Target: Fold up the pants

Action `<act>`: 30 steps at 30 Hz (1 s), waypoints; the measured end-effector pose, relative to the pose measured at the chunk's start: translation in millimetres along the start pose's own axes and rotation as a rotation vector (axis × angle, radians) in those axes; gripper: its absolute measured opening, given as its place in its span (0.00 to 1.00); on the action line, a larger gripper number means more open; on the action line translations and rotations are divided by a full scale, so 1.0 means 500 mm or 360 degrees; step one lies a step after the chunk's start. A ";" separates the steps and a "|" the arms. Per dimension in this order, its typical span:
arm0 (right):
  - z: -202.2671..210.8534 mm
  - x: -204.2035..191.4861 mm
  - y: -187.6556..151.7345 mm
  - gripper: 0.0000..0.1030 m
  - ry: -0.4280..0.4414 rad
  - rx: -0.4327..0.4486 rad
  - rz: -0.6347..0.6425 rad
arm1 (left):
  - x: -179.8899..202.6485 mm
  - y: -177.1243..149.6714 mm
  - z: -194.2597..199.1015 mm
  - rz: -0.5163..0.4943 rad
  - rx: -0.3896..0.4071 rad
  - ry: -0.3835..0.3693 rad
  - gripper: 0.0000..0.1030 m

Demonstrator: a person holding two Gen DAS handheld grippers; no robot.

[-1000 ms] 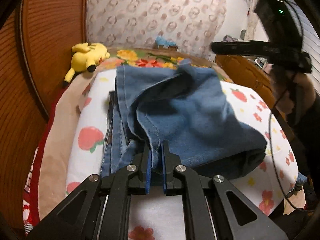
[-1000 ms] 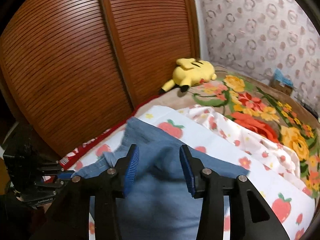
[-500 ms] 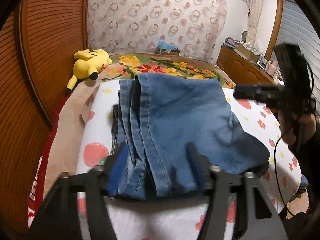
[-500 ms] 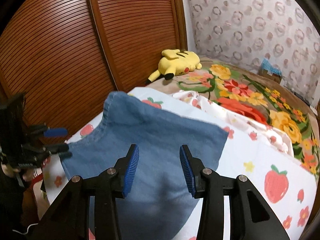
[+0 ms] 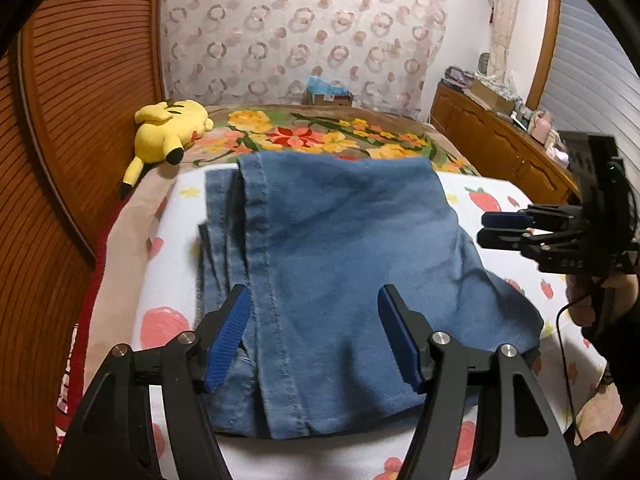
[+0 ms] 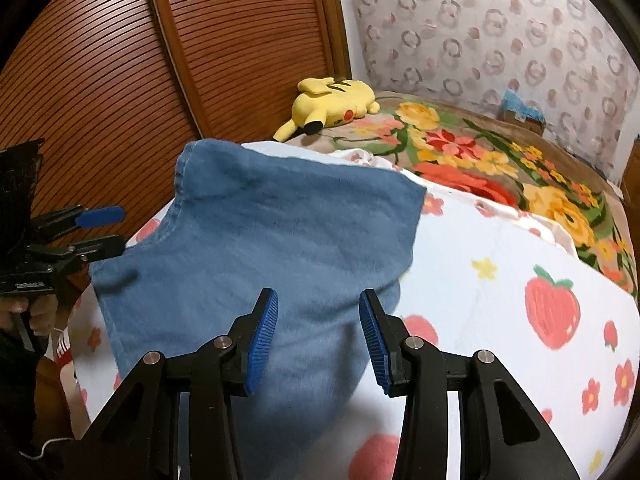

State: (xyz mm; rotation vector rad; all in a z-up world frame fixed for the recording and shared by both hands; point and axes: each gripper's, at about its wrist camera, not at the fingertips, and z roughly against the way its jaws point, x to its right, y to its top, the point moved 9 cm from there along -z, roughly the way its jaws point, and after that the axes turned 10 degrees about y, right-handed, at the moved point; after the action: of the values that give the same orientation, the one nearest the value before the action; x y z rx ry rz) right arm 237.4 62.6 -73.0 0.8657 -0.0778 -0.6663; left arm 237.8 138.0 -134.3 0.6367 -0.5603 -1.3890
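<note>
1 pair of blue denim pants (image 5: 344,264), folded into a thick stack of layers, lies on the white strawberry-print sheet (image 5: 492,208) near the bed's foot edge, closest to me. The seamed leg edges run along the stack's left side, twd the wooden slatted wardrobe door (image 6: 100,80).

My left gripper (image 5: 316,336) hangs just over the near end of the stack, jaws spread wide, blue pads clear of the cloth, nothing held. My right gripper (image 6: 318,340) sits over the stack's right side, jaws also apart, gap narrower, nothing pinched.

Risks, as I judge them: the near-right corner looks puffy and rumpled, so the top layer may spring back or slide off w/o a press. If I lower a pad and drag, denim could catch on the ribbing and pull the fold open. The left layers are staggered, not flush; grabbing only the top 1 would peel the stack apart. The stack is close to the foot edge, so a push twd me could tip it off.

Count: 1 pants, 2 grippers, 1 yellow plush toy (image 5: 168,132) at the bed's far-left corner on the 1 flowered blanket (image 5: 320,136), 1 small blue-topped box (image 5: 328,92) by the far wall.
</note>
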 end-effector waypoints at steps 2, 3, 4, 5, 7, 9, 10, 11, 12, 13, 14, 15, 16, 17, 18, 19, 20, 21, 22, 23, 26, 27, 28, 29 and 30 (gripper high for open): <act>0.013 -0.010 -0.013 0.43 -0.0008 -0.0001 -0.0014 | 0.010 -0.009 -0.003 -0.0021 -0.0009 -0.0003 0.65; 0.020 -0.013 -0.020 0.43 -0.0009 -0.0001 -0.0016 | 0.013 -0.012 -0.003 -0.0024 -0.0013 -0.0009 0.65; 0.026 -0.021 -0.029 0.43 -0.0013 -0.0003 -0.0017 | 0.017 -0.018 -0.003 -0.0029 -0.0018 -0.0017 0.65; 0.033 -0.028 -0.040 0.43 -0.0021 -0.0008 -0.0021 | 0.020 -0.020 -0.002 -0.0032 -0.0018 -0.0020 0.65; 0.043 -0.040 -0.061 0.43 -0.0030 -0.0015 -0.0035 | 0.025 -0.028 0.002 -0.0040 -0.0017 -0.0028 0.65; 0.051 -0.051 -0.089 0.43 -0.0033 -0.0025 -0.0065 | 0.029 -0.036 0.005 -0.0042 -0.0009 -0.0034 0.65; 0.053 -0.055 -0.101 0.43 -0.0029 -0.0032 -0.0082 | 0.028 -0.039 0.008 -0.0040 0.0010 -0.0027 0.65; 0.055 -0.059 -0.116 0.43 -0.0029 -0.0036 -0.0100 | 0.028 -0.043 0.009 -0.0038 0.0023 -0.0023 0.65; 0.059 -0.064 -0.129 0.43 -0.0022 -0.0036 -0.0119 | 0.027 -0.047 0.006 -0.0035 0.0021 -0.0023 0.65; 0.064 -0.068 -0.141 0.43 -0.0022 -0.0029 -0.0135 | 0.027 -0.053 0.002 -0.0026 0.0013 -0.0026 0.65; 0.069 -0.071 -0.151 0.43 -0.0022 -0.0024 -0.0150 | 0.028 -0.059 -0.003 -0.0018 0.0007 -0.0028 0.65; 0.075 -0.073 -0.161 0.43 -0.0024 -0.0018 -0.0164 | 0.028 -0.063 -0.007 -0.0015 0.0003 -0.0026 0.65; 0.080 -0.077 -0.171 0.43 -0.0028 -0.0016 -0.0171 | 0.030 -0.069 -0.012 -0.0016 0.0000 -0.0017 0.65; 0.084 -0.082 -0.180 0.43 -0.0038 -0.0017 -0.0165 | 0.032 -0.073 -0.016 -0.0019 -0.0003 -0.0012 0.65; 0.088 -0.086 -0.189 0.43 -0.0046 -0.0019 -0.0156 | 0.033 -0.078 -0.019 -0.0027 0.0000 -0.0004 0.65; 0.089 -0.089 -0.195 0.43 -0.0051 -0.0025 -0.0147 | 0.033 -0.080 -0.022 -0.0034 0.0005 0.0003 0.65; 0.087 -0.092 -0.199 0.43 -0.0053 -0.0031 -0.0143 | 0.034 -0.082 -0.023 -0.0041 0.0011 0.0011 0.65; 0.086 -0.092 -0.203 0.43 -0.0058 -0.0033 -0.0145 | 0.034 -0.085 -0.023 -0.0048 0.0017 0.0019 0.65; 0.083 -0.091 -0.202 0.43 -0.0065 -0.0031 -0.0143 | 0.036 -0.085 -0.024 -0.0052 0.0019 0.0024 0.65; 0.079 -0.091 -0.199 0.43 -0.0073 -0.0031 -0.0128 | 0.036 -0.085 -0.024 -0.0054 0.0019 0.0028 0.65; 0.077 -0.085 -0.190 0.29 -0.0084 -0.0027 -0.0094 | 0.037 -0.084 -0.024 -0.0055 0.0015 0.0028 0.65; 0.078 -0.087 -0.188 0.18 -0.0070 -0.0021 -0.0091 | 0.037 -0.085 -0.024 -0.0058 0.0013 0.0030 0.65; 0.085 -0.089 -0.187 0.15 -0.0075 -0.0007 -0.0075 | 0.038 -0.085 -0.026 -0.0062 0.0009 0.0033 0.65; 0.095 -0.091 -0.186 0.10 -0.0067 0.0008 -0.0060 | 0.038 -0.086 -0.027 -0.0063 0.0006 0.0037 0.65; 0.102 -0.093 -0.189 0.07 -0.0036 0.0027 -0.0085 | 0.038 -0.088 -0.028 -0.0061 0.0003 0.0037 0.65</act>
State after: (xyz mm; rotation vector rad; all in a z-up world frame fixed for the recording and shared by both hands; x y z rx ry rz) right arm 135.9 11.2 -98.9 0.8788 -0.0812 -0.7265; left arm 218.6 117.2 -175.3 0.6671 -0.5333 -1.4153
